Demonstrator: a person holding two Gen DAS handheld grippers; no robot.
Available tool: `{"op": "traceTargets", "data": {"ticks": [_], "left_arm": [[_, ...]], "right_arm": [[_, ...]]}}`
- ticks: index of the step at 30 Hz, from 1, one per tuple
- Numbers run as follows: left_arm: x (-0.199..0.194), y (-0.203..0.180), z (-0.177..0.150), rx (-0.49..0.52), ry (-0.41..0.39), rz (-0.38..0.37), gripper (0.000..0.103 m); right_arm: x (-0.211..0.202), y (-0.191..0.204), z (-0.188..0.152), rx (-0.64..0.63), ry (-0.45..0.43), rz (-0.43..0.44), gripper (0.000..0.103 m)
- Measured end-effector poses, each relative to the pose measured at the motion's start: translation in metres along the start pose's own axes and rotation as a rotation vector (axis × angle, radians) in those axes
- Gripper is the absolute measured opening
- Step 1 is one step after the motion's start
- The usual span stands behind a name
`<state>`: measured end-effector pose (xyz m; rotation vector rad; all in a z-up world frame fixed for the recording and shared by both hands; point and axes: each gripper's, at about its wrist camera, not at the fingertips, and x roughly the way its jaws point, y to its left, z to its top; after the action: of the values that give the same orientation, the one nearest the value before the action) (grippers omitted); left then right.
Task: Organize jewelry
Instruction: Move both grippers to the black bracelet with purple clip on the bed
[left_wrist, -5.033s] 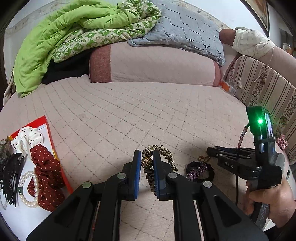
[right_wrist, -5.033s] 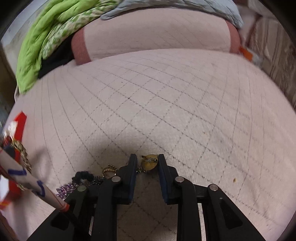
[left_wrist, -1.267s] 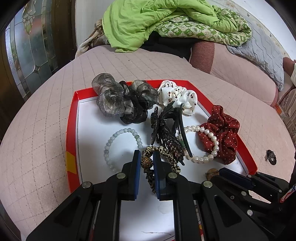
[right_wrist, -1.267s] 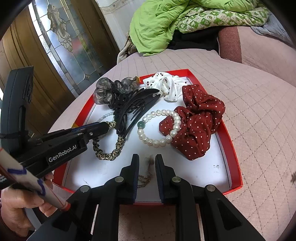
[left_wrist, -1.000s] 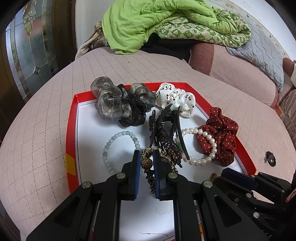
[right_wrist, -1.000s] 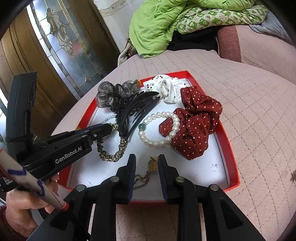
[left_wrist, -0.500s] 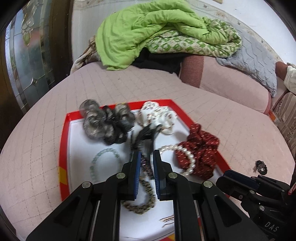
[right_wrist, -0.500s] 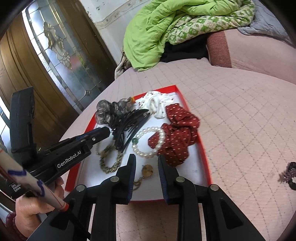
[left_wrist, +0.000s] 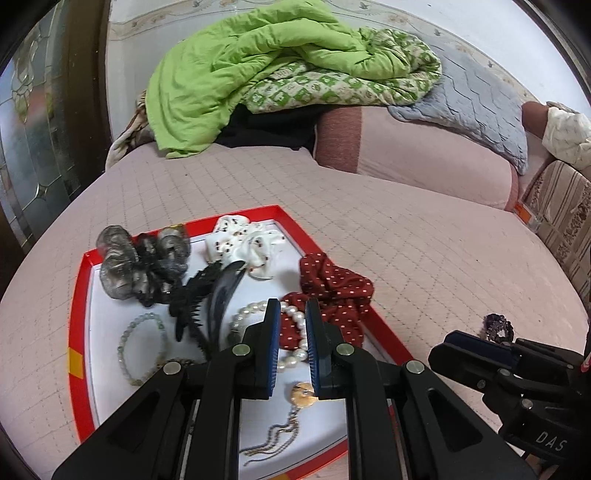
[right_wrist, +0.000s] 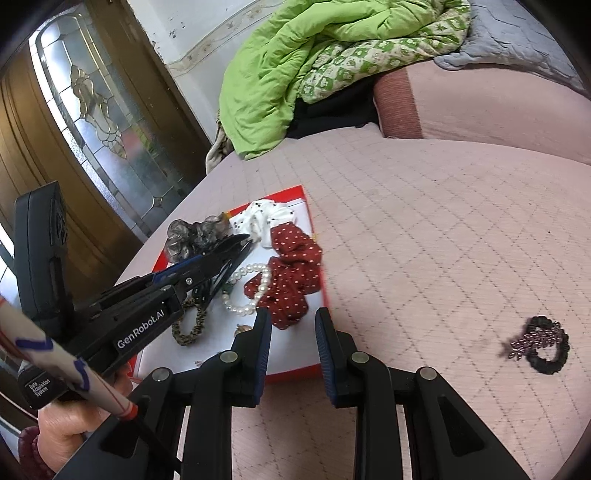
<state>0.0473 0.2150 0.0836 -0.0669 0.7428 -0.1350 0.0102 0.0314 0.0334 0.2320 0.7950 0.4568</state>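
My left claw (left_wrist: 289, 347) now stands empty, jaws nearly pressed together; the leopard-print band (right_wrist: 190, 326) it was pinching a second ago lies in the red tray (left_wrist: 75, 306). My right claw (right_wrist: 291, 345), a little spread, has dropped the gold pendant necklace (left_wrist: 301, 395) there too. Both have lifted away. One beaded hair tie (right_wrist: 541, 343) remains on the bed (right_wrist: 443, 240), likely my next pickup.
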Motion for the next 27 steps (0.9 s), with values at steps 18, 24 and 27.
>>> {"op": "traceTargets", "data": {"ticks": [18,24,27], "left_arm": [[0.010,-0.042,0.002,0.067,0.018,-0.051,0.014],[0.015,-0.067,0.000,0.120,0.019,-0.052,0.017],[0.017,-0.079,-0.001,0.140,0.022,-0.061,0.017]], "right_arm": [[-0.024,-0.047,0.001,0.067,-0.016,-0.066,0.027],[-0.034,-0.060,0.001,0.078,-0.022,-0.082,0.027],[-0.038,-0.068,0.000,0.087,-0.023,-0.091,0.027]]}}
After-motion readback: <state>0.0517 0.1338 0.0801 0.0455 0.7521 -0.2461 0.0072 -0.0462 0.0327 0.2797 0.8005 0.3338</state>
